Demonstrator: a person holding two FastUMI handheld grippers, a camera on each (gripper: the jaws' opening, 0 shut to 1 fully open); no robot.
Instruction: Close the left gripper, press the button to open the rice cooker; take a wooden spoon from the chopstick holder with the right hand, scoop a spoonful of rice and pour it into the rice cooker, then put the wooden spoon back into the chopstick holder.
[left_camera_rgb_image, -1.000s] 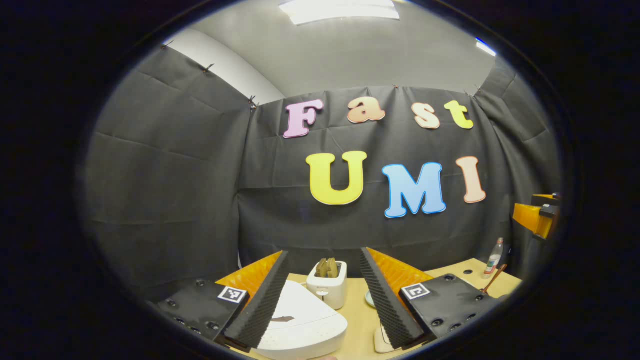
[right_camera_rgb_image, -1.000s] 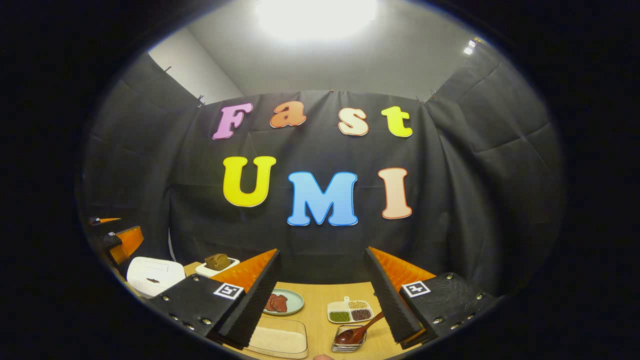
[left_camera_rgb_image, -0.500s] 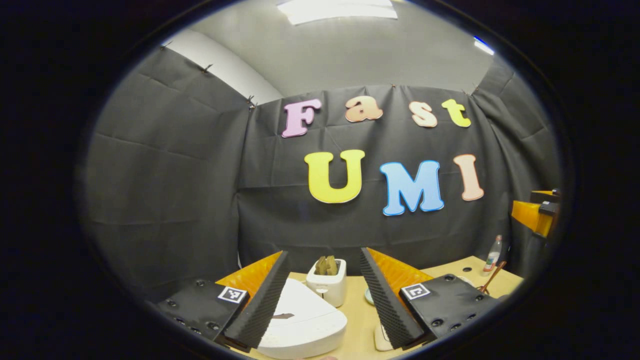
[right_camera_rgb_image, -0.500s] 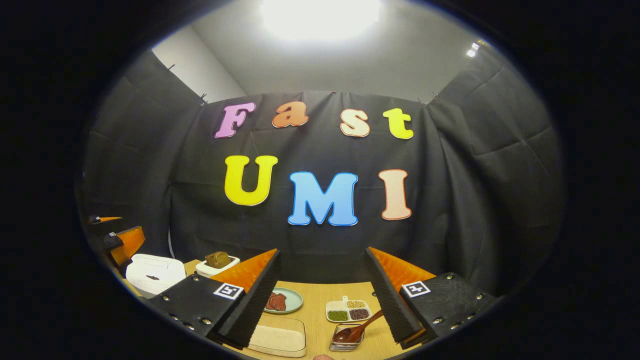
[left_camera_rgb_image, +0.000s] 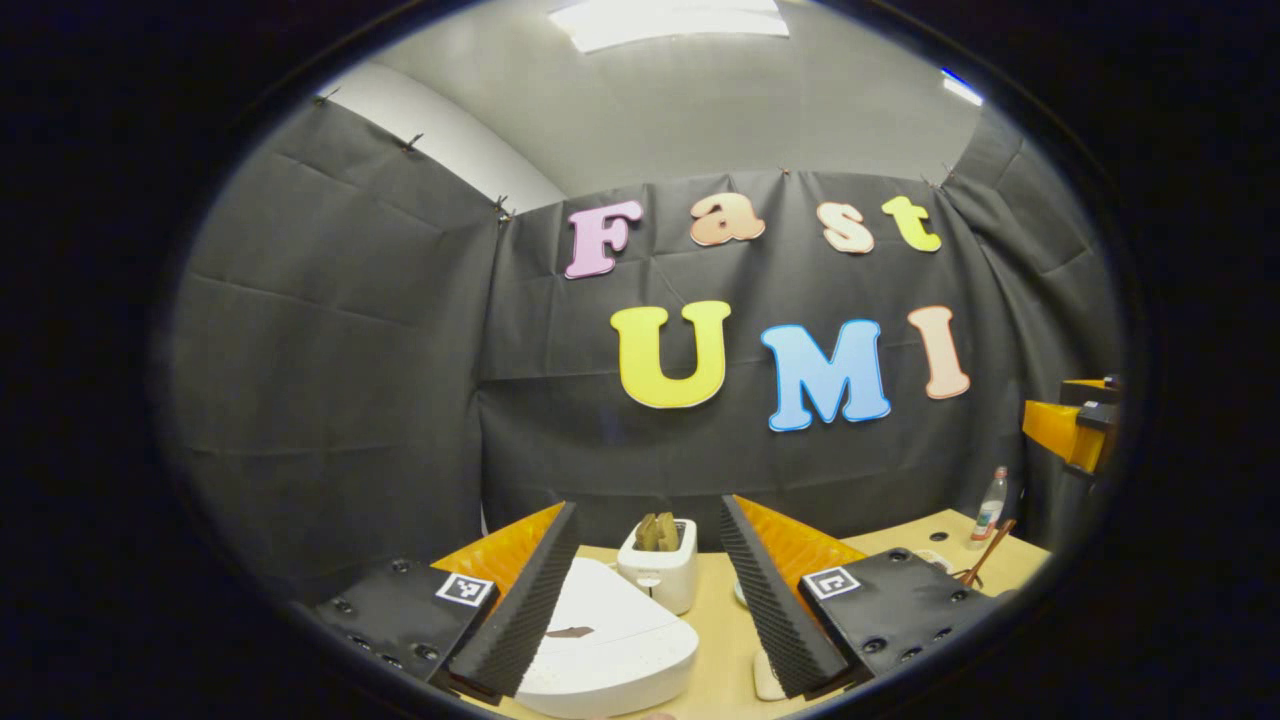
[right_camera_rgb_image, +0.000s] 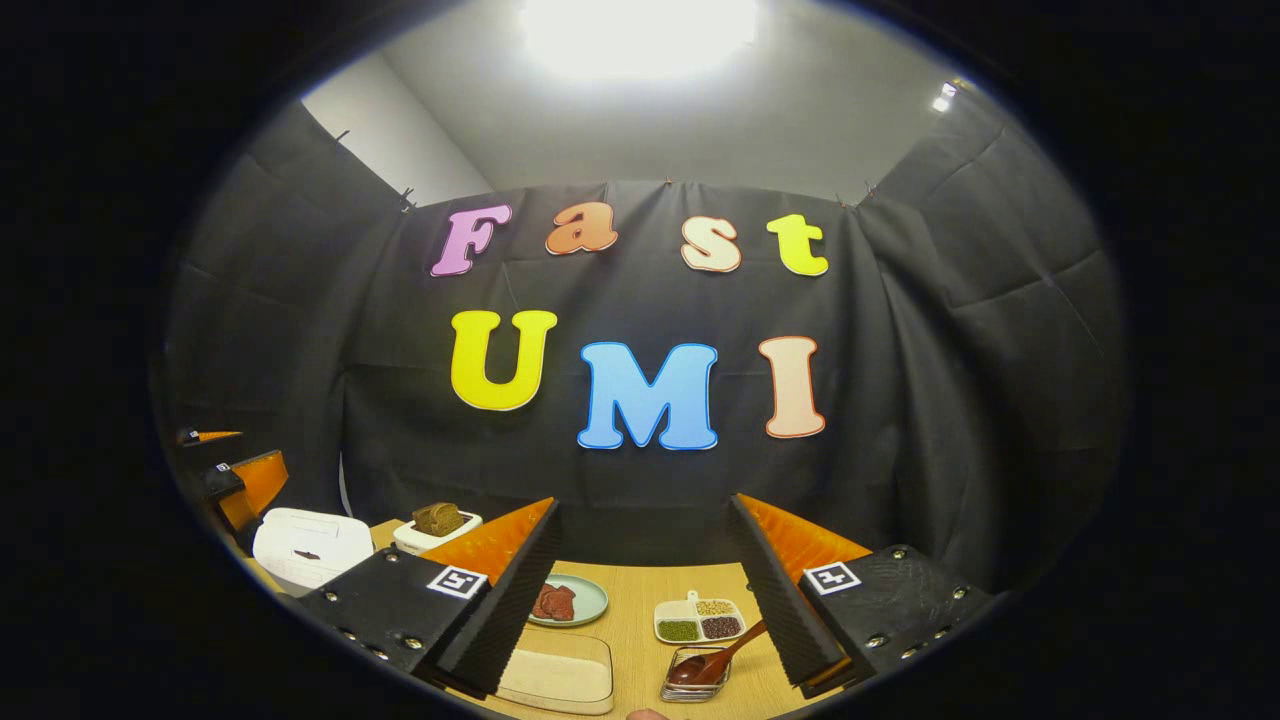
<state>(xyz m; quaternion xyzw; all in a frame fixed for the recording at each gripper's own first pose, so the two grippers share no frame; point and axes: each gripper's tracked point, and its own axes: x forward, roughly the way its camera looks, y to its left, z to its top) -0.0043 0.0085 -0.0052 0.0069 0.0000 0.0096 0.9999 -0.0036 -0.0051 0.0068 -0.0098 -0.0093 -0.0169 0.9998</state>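
Left gripper (left_camera_rgb_image: 648, 590) stands open, empty, above the closed white rice cooker (left_camera_rgb_image: 610, 650) on the desk (left_camera_rgb_image: 715, 660). A toaster (left_camera_rgb_image: 657, 570) sits just behind the rice cooker. Right gripper (right_camera_rgb_image: 645, 590) is likewise open and empty. The wooden spoon (right_camera_rgb_image: 712, 658) rests in the chopstick holder (right_camera_rgb_image: 692, 680), right of the rice container (right_camera_rgb_image: 555, 675).

A white toaster (left_camera_rgb_image: 657, 576) holding brown bread slices stands on the light wooden table (right_camera_rgb_image: 640, 600). A pale green round plate (right_camera_rgb_image: 590, 598) carries reddish meat; beside it lies a white divided dish (right_camera_rgb_image: 698, 621) of beans. A small clear bottle (left_camera_rgb_image: 989, 508) stands far off
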